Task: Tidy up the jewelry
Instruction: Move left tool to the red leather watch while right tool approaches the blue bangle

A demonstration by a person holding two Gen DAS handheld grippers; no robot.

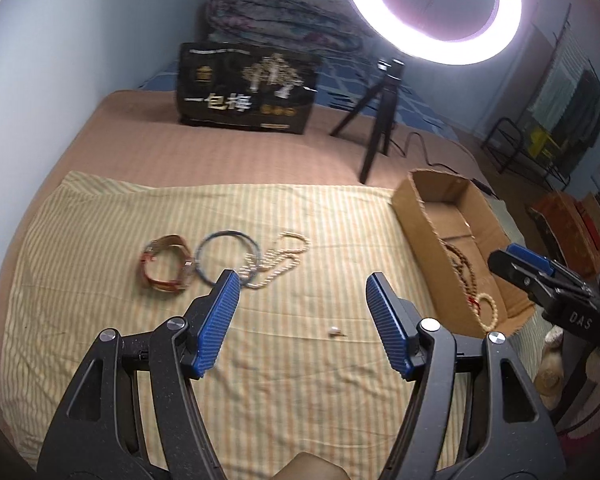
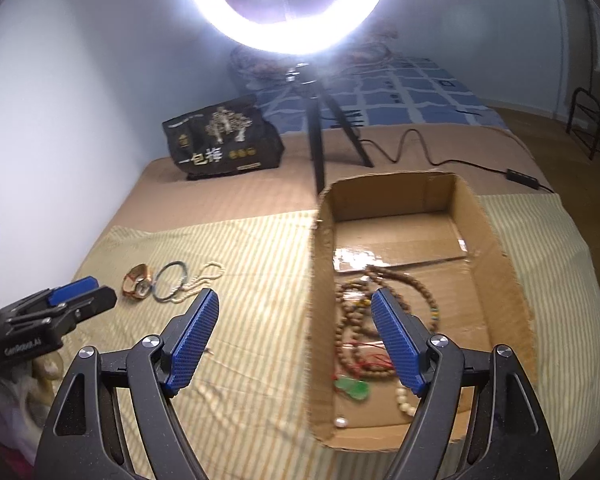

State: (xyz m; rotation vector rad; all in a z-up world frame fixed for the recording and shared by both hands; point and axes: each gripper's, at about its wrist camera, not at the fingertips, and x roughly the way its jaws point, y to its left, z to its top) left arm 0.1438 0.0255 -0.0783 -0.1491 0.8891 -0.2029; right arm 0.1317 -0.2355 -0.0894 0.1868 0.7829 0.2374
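Observation:
On the striped cloth (image 1: 260,360) lie a red-brown bangle (image 1: 166,266), a blue ring bangle (image 1: 226,256) and a pale bead necklace (image 1: 280,260), side by side. My left gripper (image 1: 302,280) hovers open just short of them, nothing between its fingers. A tiny pale bead (image 1: 334,332) rests on the cloth below it. The cardboard box (image 2: 320,280) holds brown bead strings (image 2: 352,316), a green pendant (image 2: 352,390) and pale beads (image 2: 404,398). My right gripper (image 2: 294,300) stands open above the box's left wall, empty.
A ring light (image 1: 432,12) on a black tripod (image 1: 374,120) stands behind the box, its cable (image 2: 420,152) trailing right. A black printed bag (image 1: 246,88) sits at the back. A wall runs along the left. Each gripper shows at the edge of the other's view.

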